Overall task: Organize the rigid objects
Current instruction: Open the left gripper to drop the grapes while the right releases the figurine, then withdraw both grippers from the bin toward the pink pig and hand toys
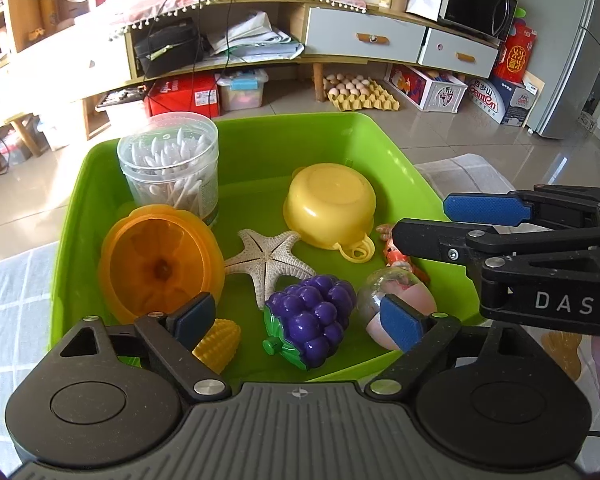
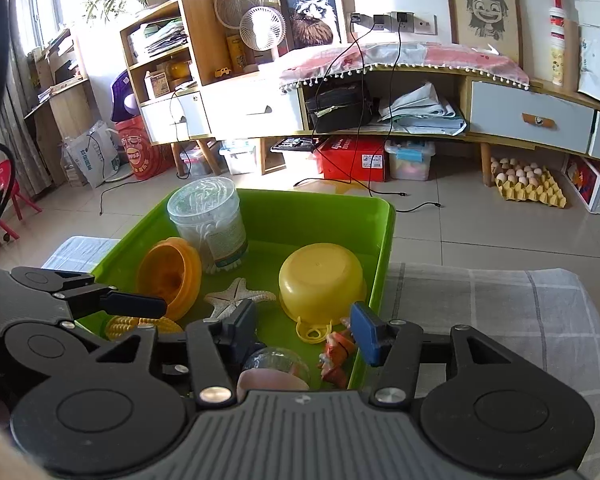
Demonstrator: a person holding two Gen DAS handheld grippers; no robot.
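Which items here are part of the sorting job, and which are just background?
Job:
green plastic bin
clear cotton-swab jar
orange pumpkin-shaped cup
upturned yellow bowl
white starfish
purple toy grapes
yellow toy corn

Background:
yellow egg tray
red cardboard box
black microwave

Between left jaws: grapes [image 1: 312,318] fill the near middle; starfish [image 1: 269,261] just beyond.
By left jaws' left pad: corn [image 1: 219,342] beside it, orange mould [image 1: 160,262] ahead.
By left jaws' right pad: capsule ball [image 1: 396,300] close against it.
Right of left jaws: right gripper [image 1: 440,220] reaches over the bin [image 1: 428,188] wall.
Between right jaws: bare bin floor, then yellow bowl [image 2: 322,278] ahead; figurine [image 2: 336,356] near the right pad.
Far corner: swab jar [image 1: 172,168] upright; bare floor behind the bowl.
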